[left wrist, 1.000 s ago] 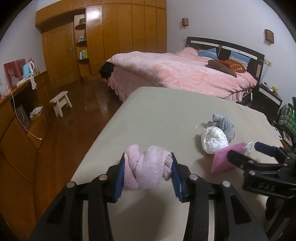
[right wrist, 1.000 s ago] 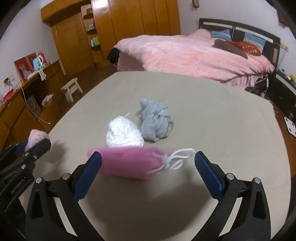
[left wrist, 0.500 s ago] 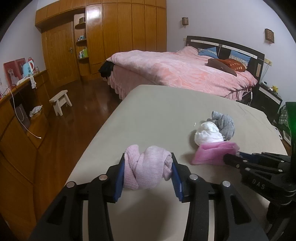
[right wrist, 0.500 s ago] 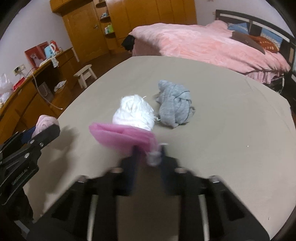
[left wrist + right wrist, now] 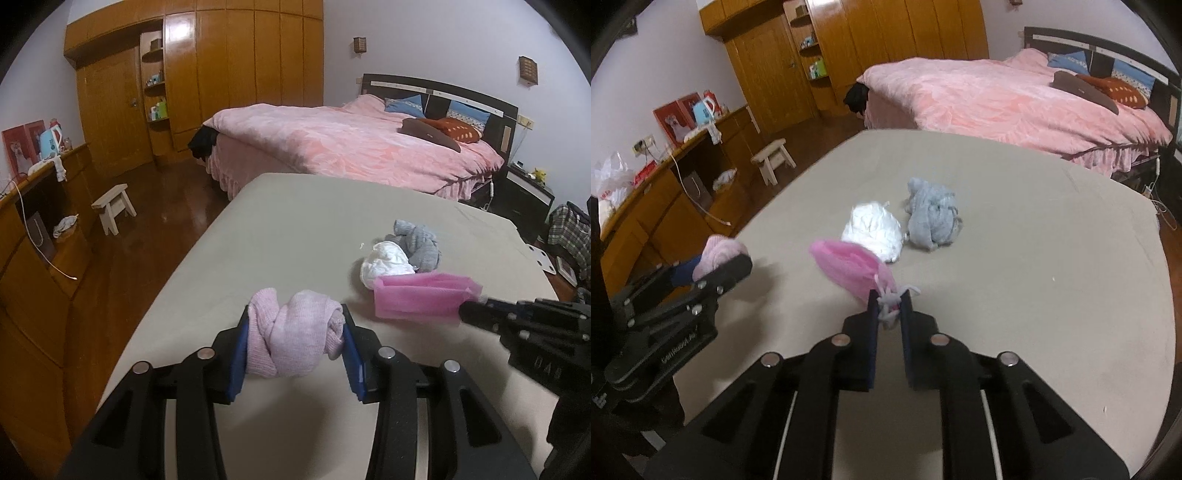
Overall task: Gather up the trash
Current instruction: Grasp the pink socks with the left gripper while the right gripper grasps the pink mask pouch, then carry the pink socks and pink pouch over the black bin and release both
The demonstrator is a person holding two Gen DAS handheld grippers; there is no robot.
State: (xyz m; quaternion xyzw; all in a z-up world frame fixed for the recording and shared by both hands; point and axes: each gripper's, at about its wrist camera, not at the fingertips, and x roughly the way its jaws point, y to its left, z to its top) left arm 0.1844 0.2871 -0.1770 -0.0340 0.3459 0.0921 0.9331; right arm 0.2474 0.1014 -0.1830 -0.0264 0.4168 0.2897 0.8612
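Blurring softens the pink mesh bag (image 5: 849, 267), and the right gripper (image 5: 889, 314) covers its gathered neck. Its fingers (image 5: 872, 314) pinch the white drawstring (image 5: 892, 301) at that neck, and their jaws are easing open while the bag hangs over the beige worktop (image 5: 1034, 258). The left gripper (image 5: 293, 341) clenches a rolled pink sock (image 5: 291, 332) between half-spread fingers. White wad (image 5: 873, 229) and grey sock (image 5: 932, 218) lie beyond, touching.
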